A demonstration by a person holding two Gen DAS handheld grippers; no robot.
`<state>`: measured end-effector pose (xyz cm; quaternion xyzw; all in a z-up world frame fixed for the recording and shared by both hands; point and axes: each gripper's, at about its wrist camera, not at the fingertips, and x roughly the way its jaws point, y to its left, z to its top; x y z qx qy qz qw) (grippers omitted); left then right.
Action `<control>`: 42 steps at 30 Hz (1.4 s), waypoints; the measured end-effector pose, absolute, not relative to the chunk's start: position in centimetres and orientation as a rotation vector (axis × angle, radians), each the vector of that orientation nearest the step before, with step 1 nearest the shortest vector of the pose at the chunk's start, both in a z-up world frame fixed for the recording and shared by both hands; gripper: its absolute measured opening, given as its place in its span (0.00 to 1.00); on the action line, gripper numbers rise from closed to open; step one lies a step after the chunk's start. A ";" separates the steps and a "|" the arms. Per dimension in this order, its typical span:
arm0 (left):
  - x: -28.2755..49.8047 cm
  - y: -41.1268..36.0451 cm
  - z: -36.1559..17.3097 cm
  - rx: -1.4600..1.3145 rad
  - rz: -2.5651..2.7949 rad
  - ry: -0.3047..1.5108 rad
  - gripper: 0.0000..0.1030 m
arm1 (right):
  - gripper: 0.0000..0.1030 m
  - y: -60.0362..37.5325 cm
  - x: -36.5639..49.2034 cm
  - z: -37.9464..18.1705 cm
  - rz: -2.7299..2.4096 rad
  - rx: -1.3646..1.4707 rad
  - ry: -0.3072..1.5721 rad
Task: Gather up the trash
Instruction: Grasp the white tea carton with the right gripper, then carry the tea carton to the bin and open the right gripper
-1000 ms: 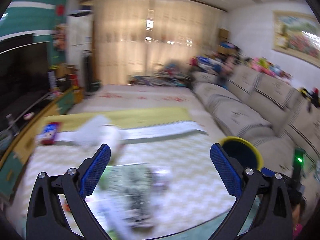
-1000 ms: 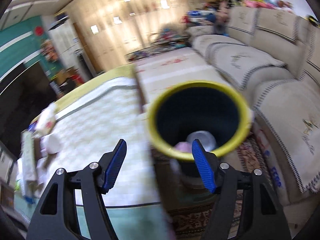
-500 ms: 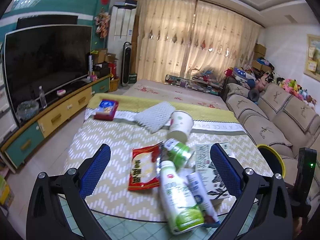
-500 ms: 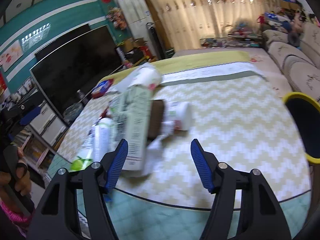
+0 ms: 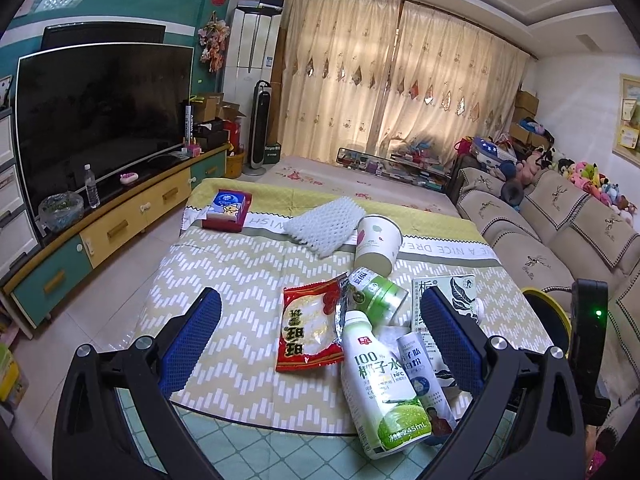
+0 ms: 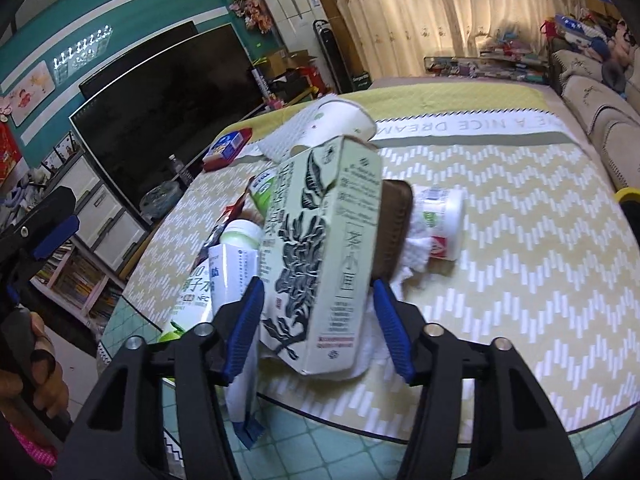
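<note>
My right gripper (image 6: 318, 326) jaws just been closing around green tea carton (image 6: 320, 248), carton between jaws, pads not yet pressing; left gripper (image 5: 320, 344) jaws wide open, idle above trash pile on worktop (image 5: 224, 280). Next I need firm squeeze, then lift toward yellow bin (image 5: 548, 308)

a heap of trash lies on the table (image 5: 224, 276) at its near edge. the wrapper (image 5: 309, 326) is left of the bottle (image 5: 380, 384), the can (image 5: 374, 292) behind them, the cup (image 5: 376, 244) behind the can. the carton (image 6: 324, 248) sits right of the bottle, between the right gripper's (image 6: 320, 328) fingers. the bin (image 5: 548, 312) stands right of the table, before the sofa (image 5: 560, 232).
</note>
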<state>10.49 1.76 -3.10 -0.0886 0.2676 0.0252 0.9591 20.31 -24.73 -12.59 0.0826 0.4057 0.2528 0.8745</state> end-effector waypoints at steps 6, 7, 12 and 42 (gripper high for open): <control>10.9 1.2 -3.1 -0.171 0.046 0.559 0.95 | 0.34 -25.2 19.7 -11.8 0.552 0.200 0.825; 11.0 1.0 -3.3 -0.171 0.044 0.562 0.95 | 0.33 -25.4 19.5 -11.5 0.551 0.199 0.815; 11.2 0.6 -3.2 -0.162 0.042 0.562 0.95 | 0.30 -25.8 18.0 -9.5 0.537 0.169 0.747; 13.1 -2.9 -4.6 -0.106 -0.005 0.612 0.95 | 0.27 -45.7 20.4 -6.6 -0.038 0.189 0.577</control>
